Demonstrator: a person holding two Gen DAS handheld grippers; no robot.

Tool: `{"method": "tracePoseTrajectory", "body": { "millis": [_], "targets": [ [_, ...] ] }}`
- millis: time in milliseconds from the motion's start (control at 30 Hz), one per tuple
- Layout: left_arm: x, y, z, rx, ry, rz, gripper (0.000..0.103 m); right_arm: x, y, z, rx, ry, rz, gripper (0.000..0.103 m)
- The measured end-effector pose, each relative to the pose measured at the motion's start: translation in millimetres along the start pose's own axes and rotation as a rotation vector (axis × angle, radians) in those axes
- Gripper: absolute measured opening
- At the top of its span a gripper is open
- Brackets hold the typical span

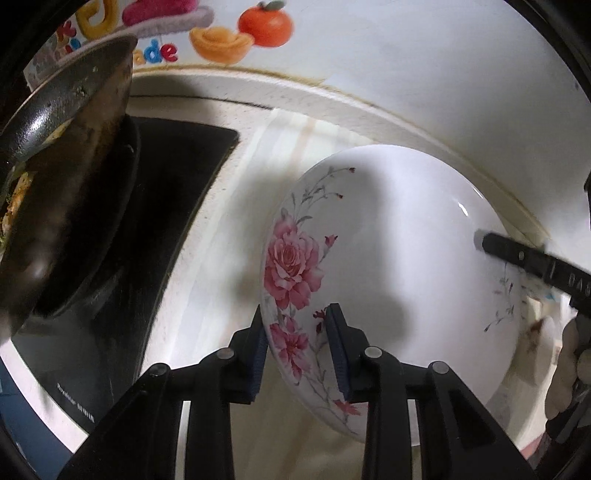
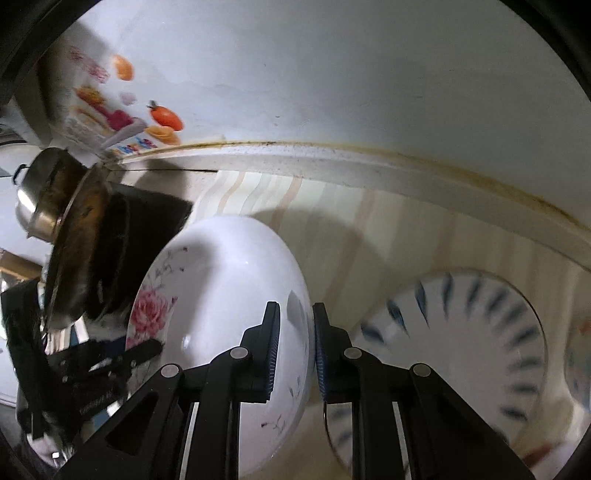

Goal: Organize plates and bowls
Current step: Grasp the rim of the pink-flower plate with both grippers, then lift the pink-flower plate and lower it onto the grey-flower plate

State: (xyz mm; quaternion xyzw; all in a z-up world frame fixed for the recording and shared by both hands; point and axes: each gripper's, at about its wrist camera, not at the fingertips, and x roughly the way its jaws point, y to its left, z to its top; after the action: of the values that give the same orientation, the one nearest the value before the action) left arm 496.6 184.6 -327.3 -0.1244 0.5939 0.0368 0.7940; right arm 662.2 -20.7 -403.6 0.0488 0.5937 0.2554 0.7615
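A white dish with pink roses (image 1: 388,258) hangs tilted above the counter, held between both grippers. My left gripper (image 1: 295,314) is shut on its rose-painted rim, one pad inside and one outside. In the right wrist view, my right gripper (image 2: 295,308) is shut on the opposite rim of the same rose dish (image 2: 221,277). One right finger (image 1: 517,258) reaches in over the dish from the right edge of the left wrist view. A white plate with blue dashes (image 2: 480,332) lies on the striped counter, below and right of the right gripper.
A dark wok (image 1: 66,184) with food sits on the black stove (image 1: 173,177) to the left, close to the dish. A steel pot (image 2: 37,199) stands behind it. The wall with fruit stickers (image 1: 266,22) runs along the back. Another patterned dish (image 2: 580,354) shows at the far right.
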Motion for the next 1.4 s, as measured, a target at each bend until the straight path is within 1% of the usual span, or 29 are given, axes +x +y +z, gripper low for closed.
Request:
{"method": "tracePoseTrajectory", "body": {
  "millis": [167,333,467,633,700,867,933,1067,1167,1400],
  "targets": [
    [-35.9,-28.2,-14.7,0.061,-0.002,-0.043,0.028,-49.5,-8.6,-41.2,0.023,-0.019,0.007,0.019],
    [-54.1,-54.9,-30.5,0.143,0.001,-0.066,0.028,-94.3,-25.2,-96.1,0.078,-0.034,0.018,0.019],
    [-62.5,-78.6,-51.5,0.208,0.019,-0.081,0.028,-119.2,-41.2,-138.3,0.136,-0.04,0.026,0.019],
    [-57.1,-103.4,-81.0,0.274,0.07,-0.07,0.028,-134.5,-57.2,-189.3,0.19,-0.04,0.015,0.019],
    [-46.6,-109.3,-91.2,0.292,0.107,-0.067,0.028,-135.7,-65.8,-212.6,0.218,-0.022,0.014,0.019],
    [-20.7,-122.2,-119.9,0.342,0.199,-0.038,0.028,-125.3,-86.9,-258.5,0.264,0.03,0.015,0.019],
    [-12.2,-129.1,-131.2,0.363,0.227,-0.022,0.028,-119.5,-94.4,-270.8,0.284,0.047,0.015,0.019],
    [6.1,-138.3,-142.8,0.4,0.265,0.01,0.028,-109.7,-108.7,-289.4,0.317,0.065,0.011,0.019],
    [12.8,-146.2,-147.1,0.426,0.27,0.028,0.028,-106.9,-117.7,-296.9,0.328,0.067,0.004,0.019],
    [26.4,-155.7,-148.0,0.445,0.272,0.062,0.028,-103.7,-127.0,-291.0,0.331,0.075,-0.009,0.019]
  ]
}}
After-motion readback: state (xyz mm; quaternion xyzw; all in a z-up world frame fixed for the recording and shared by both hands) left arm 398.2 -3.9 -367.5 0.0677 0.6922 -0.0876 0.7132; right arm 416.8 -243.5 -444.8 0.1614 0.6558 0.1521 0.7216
